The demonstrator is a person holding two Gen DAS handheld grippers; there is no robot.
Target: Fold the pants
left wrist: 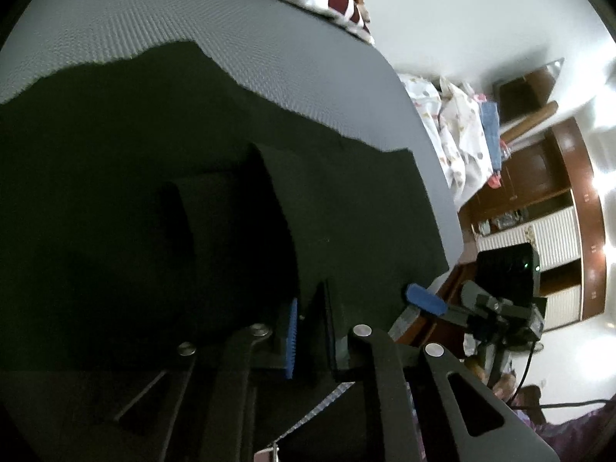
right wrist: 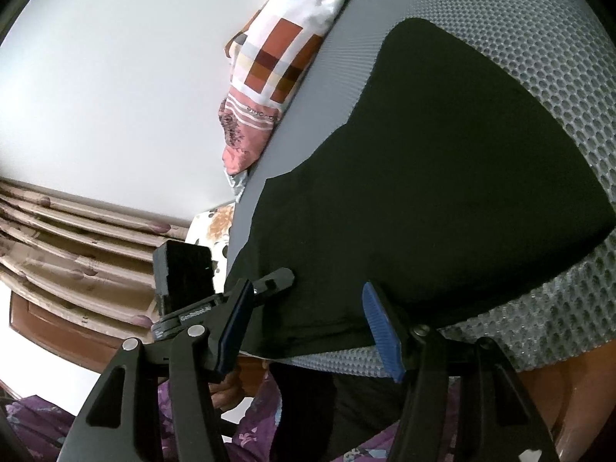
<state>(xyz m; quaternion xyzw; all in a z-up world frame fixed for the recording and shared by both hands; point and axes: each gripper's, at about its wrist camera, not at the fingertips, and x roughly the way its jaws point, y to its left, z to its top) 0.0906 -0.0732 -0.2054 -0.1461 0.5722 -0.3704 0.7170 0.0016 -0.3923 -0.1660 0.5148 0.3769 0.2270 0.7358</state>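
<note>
Dark pants lie spread on a grey mesh mat. At the near edge my left gripper is shut on a raised fold of the pants, with dark cloth pinched between its blue pad and the other finger. In the right wrist view the pants stretch away across the mat. My right gripper stands open, its blue pads wide apart on either side of the pants' near hem, not pressing on it. The left gripper shows there at the hem's left corner.
A checked pillow lies at the mat's far edge. White patterned bedding and a brown wooden cabinet are beyond the mat's side. Striped curtains hang to the left. A person's purple patterned clothing is close below the grippers.
</note>
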